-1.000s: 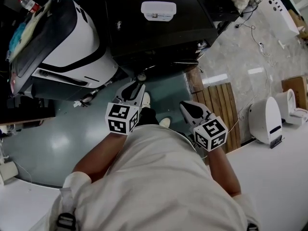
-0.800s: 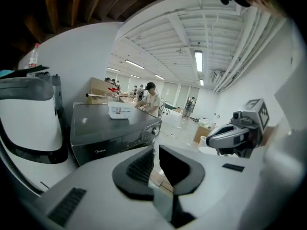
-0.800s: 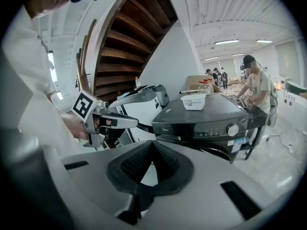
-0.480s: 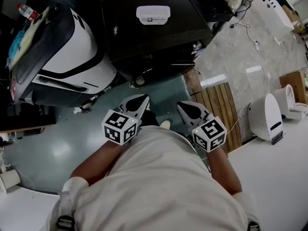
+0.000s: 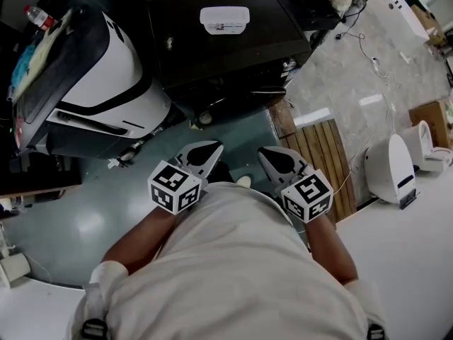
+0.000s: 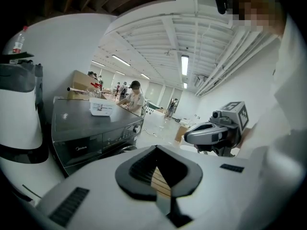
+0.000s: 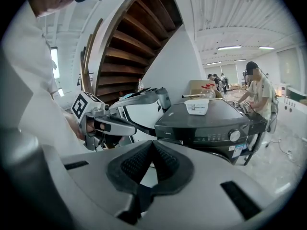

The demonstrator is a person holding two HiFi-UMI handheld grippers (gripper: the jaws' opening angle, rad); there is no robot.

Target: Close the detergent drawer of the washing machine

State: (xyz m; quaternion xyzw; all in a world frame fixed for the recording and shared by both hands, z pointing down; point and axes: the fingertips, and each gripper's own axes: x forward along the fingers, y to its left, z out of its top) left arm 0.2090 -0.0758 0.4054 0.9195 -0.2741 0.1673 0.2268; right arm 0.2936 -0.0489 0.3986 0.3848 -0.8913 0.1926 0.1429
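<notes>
1. Your left gripper [image 5: 209,151] hovers over the green floor [image 5: 85,197], jaws pressed together with nothing between them
2. The dark washing machine [image 5: 233,55] stands ahead, well apart from both grippers; its detergent drawer [image 7: 175,136] sits flush in the front panel
3. Your right gripper [image 5: 269,156] is likewise closed and empty, beside the wooden slat mat [image 5: 327,163]

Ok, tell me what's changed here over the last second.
The left gripper drew back from the washing machine toward the person, and its jaws closed on nothing. The right gripper, shut, the machine and the white box on top stayed roughly put.
</notes>
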